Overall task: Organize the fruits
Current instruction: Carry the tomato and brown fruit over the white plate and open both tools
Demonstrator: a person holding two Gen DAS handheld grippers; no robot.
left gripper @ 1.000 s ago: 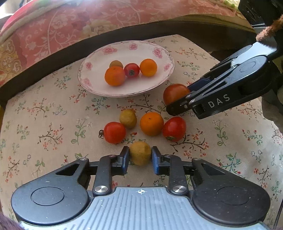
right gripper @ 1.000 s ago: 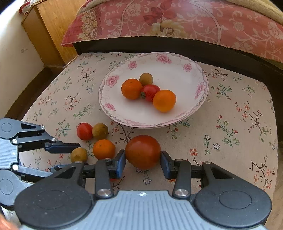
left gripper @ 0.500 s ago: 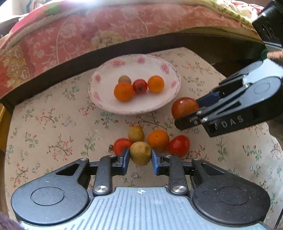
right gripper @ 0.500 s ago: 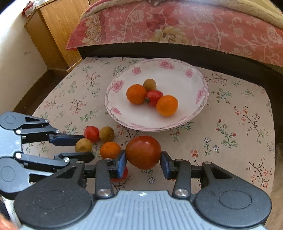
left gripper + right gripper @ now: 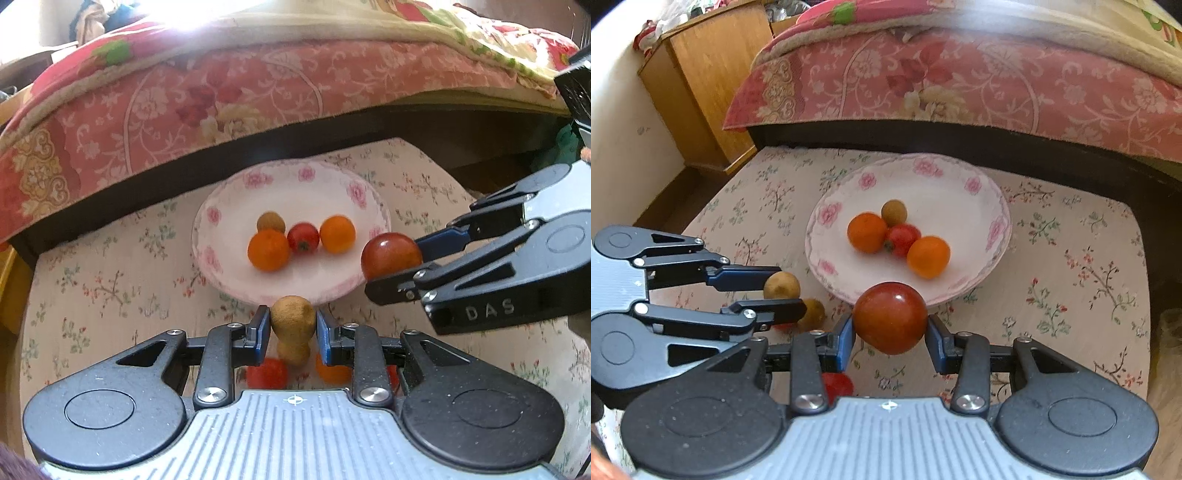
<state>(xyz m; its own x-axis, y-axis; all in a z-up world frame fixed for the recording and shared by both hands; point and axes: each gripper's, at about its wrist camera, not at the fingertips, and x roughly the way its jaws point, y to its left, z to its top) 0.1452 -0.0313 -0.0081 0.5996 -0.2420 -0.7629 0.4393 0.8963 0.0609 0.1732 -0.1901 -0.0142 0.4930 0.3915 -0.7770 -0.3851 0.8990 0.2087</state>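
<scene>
You've lifted the left gripper [image 5: 293, 326] off the cloth since a second ago, pads pinching the tan fruit [image 5: 293, 320] near the plate [image 5: 221, 236] rim; right gripper [image 5: 890, 336] clamps the big tomato [image 5: 890, 317] beside it, both ready to drop.

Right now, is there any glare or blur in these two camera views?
Left wrist view: strong white glare washes out the bedding at top; the plate looks hazy. Right wrist view: milder haze along the top, the large tomato sharp, straight edges bowed by the fisheye.
</scene>
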